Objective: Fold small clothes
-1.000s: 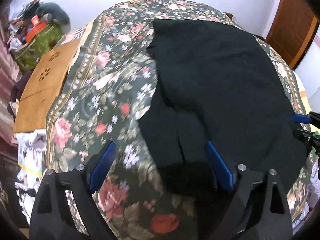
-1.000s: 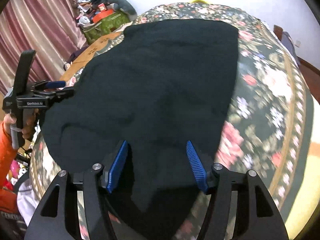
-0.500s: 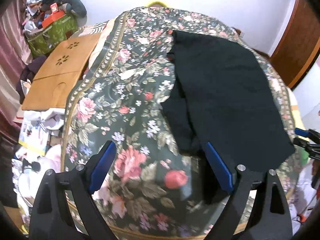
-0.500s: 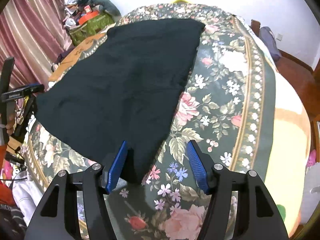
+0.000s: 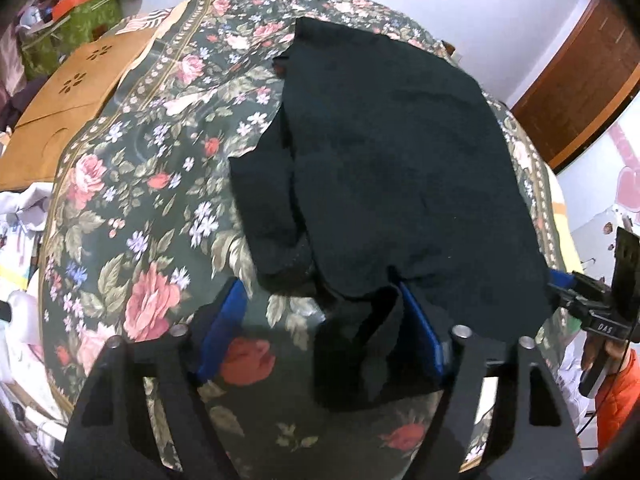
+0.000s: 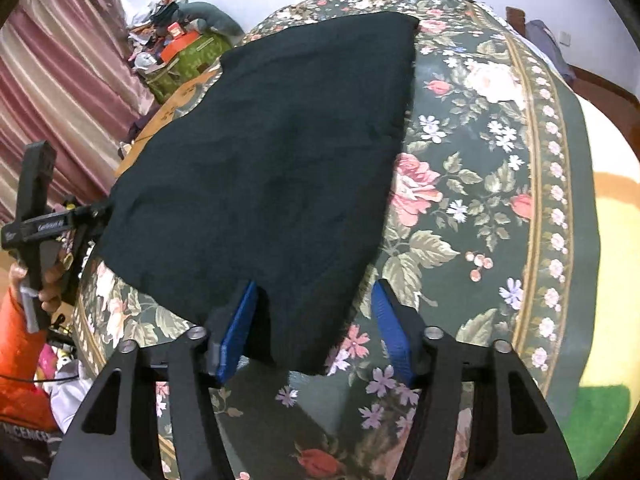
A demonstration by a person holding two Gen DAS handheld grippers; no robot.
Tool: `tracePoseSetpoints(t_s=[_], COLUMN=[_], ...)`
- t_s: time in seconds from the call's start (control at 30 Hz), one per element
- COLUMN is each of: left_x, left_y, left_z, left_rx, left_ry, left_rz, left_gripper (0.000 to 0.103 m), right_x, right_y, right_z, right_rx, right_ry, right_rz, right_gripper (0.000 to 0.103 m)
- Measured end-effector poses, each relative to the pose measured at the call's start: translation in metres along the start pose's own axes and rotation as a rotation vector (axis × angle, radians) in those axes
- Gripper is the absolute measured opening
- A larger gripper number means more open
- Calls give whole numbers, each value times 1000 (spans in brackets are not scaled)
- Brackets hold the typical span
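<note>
Since both grippers stand spread at the near hem, the sound course, I judge, is to set each one squarely over a corner before pinching, so the fold lifts evenly. The left gripper (image 5: 320,328) has its blue pads wide apart, a limp flap of the black garment (image 5: 392,168) lying between them, unclamped. The right gripper (image 6: 316,328) likewise gapes over the near right corner of that garment (image 6: 280,152), gripping nothing. The cloth is soft, matte, faintly napped, roughly rectangular, with one side doubled under in a loose ridge. It lies flat upon the floral bedspread (image 6: 480,184), reaching to its far end.
</note>
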State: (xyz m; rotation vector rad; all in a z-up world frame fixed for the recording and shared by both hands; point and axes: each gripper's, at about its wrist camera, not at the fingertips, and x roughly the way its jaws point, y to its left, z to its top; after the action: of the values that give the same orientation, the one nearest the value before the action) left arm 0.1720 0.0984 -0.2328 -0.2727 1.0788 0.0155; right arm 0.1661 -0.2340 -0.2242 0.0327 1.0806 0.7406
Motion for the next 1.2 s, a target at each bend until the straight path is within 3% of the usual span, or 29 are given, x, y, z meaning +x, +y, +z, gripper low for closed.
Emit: tracePoseSetpoints(t_s=[0.27,0.33,0.37,0.4,0.53,0.83,1.2], left_x=[-2,-1,0,0,-4,-39,-68], left_y=[-11,-9,-7,-4,2,-17,-45], left_z=[4,5,6,7,6,15,88], left_rx=[23,12,-7,-33,-77,11,79], left_ry=[-22,-23,-20,-18,-19,-103,-205], left_rz=[-49,-75,-103,-123,-142,-100,-84], left_gripper=[43,27,13,10,7,5,5], right_x=[3,4,3,3,-2,-31,-64], right_y=[5,5,5,6,10,14,16], right_z=[-1,-2,-1,-1,1,29,98], right_rx=[-4,-1,-2,-3,-28,-88,-145], right_ry=[-15,-23,-25,-28,-44,-135,-277], right_rz=[56,64,66,66,59,69,44], right_gripper=[21,16,12,10,7,5,5])
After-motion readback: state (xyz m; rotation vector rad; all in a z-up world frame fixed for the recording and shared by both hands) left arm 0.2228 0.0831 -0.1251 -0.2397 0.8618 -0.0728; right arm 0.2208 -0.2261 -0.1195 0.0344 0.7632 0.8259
